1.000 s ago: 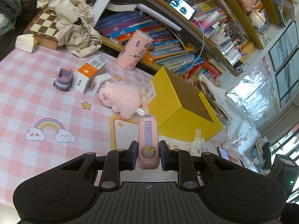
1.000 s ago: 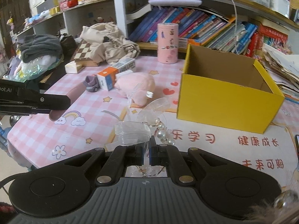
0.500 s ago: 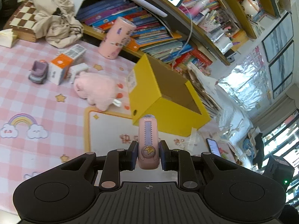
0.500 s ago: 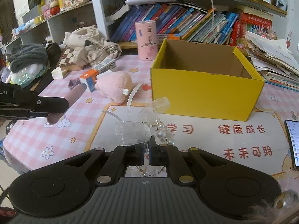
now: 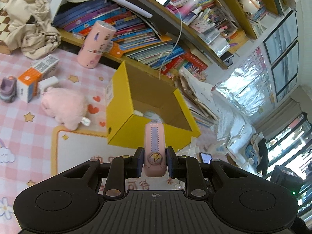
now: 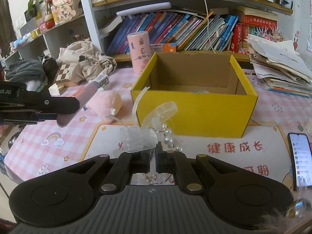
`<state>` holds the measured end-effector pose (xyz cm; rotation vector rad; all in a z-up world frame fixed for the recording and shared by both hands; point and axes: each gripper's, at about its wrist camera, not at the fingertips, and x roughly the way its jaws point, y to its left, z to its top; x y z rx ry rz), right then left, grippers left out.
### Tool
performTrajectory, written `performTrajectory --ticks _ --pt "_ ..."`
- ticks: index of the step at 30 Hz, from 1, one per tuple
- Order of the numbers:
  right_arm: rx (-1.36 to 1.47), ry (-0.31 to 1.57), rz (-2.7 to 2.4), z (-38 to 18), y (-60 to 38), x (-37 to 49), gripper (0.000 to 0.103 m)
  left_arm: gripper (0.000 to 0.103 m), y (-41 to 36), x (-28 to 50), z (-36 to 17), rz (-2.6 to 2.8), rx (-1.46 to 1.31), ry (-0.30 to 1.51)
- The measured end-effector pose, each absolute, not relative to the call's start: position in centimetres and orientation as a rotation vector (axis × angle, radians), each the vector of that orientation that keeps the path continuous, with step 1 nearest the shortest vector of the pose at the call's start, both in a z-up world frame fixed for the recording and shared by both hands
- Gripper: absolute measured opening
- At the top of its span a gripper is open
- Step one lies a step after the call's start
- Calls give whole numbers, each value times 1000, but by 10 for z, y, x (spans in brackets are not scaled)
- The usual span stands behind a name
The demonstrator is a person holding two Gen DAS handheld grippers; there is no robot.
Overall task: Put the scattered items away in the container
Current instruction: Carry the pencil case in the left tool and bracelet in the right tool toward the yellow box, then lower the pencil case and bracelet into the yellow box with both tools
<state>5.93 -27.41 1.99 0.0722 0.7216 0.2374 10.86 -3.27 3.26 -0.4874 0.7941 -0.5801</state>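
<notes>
- Progress: partly done. Yellow box (image 6: 195, 115) standing on the counter (image 6: 58, 132), with at least one pale item already lying on its floor; identity not discernible.
- In transit: two items, one per gripper, both short of the box and on its near side.
- Left on the counter: pink plush (image 5: 64, 109) just left of the box; orange-and-white carton (image 5: 29, 83) and small purple toy (image 5: 7, 87) further left; pink canister (image 6: 139, 52) standing behind the box's far-left corner.
- Left gripper (image 5: 154, 162): fingers clamped on a pink case (image 5: 155, 150) with a purple zigzag strip, gripped at its lower end, its tip pointing toward the box's near wall.
- Right gripper (image 6: 154, 159): fingers almost together, pinching a clear ribbon-and-pearl ornament (image 6: 148, 134); loops and beads sticking out ahead of the tips, above the mat.
- Remaining: deposit of both held items, then the counter items.
</notes>
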Motion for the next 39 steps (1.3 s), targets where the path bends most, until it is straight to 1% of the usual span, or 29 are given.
performTrajectory --ticks 12,23,31,39 --pt "65 629 275 46 -326 94 5 23 -86 141 46 -578 -471 747" --pt "47 548 354 67 -364 149 5 23 -124 175 56 -512 -444 710" --pt "34 552 397 62 -376 198 5 23 -141 208 55 -466 -409 708" --pt "10 613 427 40 -381 243 5 23 -150 240 36 -429 -388 768"
